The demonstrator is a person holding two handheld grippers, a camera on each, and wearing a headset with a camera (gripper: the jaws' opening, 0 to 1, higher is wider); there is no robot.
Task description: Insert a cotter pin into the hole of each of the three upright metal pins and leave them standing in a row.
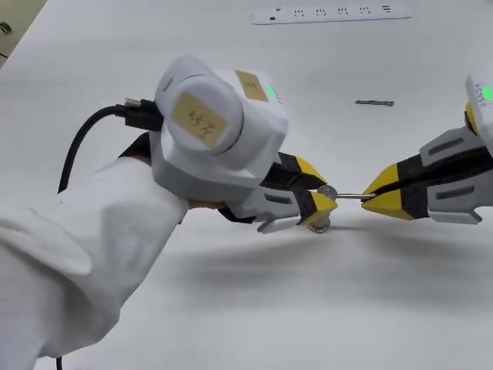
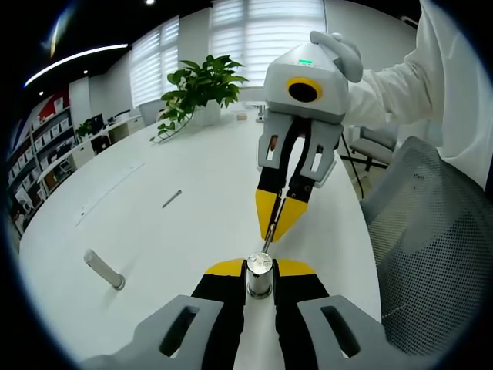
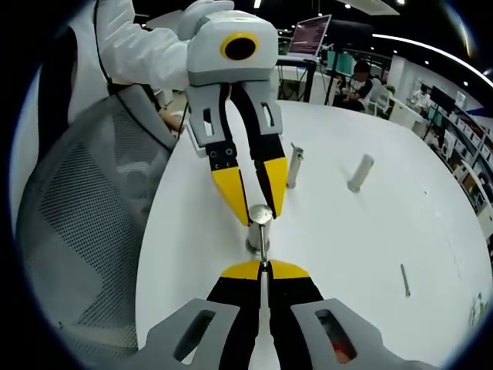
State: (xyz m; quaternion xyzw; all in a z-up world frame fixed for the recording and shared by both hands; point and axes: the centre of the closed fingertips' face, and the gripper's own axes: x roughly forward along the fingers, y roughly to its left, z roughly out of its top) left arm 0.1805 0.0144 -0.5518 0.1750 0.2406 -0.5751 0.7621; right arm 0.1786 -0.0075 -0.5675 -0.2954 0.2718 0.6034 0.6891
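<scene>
Left tool [image 1: 316, 189]: clamped on the pin [image 1: 326, 192] just under its head. This holds the pin upright on the worktop [image 1: 231, 308], so a sideways push cannot tip or turn it.
Right tool [image 1: 379, 194]: pinched narrow on one end of the cotter [image 1: 353, 196]. The other end sticks out free so it can lead into the hole.
Cotter: level and aimed at the pin just below the head. Its tip is at the pin, but I cannot tell whether it has entered the hole.
Facing: my two tools meet nose to nose, so the left one's grip takes the right one's push.
Other pins: one [image 3: 293, 164] stands just behind, and I cannot tell if it has a cotter in it. Another [image 2: 104, 270] lies on its side, well apart.
Spare cotter [image 1: 374, 102]: lies flat on the worktop beyond the right tool, ready for a later pin.
Judgement: this is the insertion step on this pin. The lying pin is not yet stood up.
</scene>
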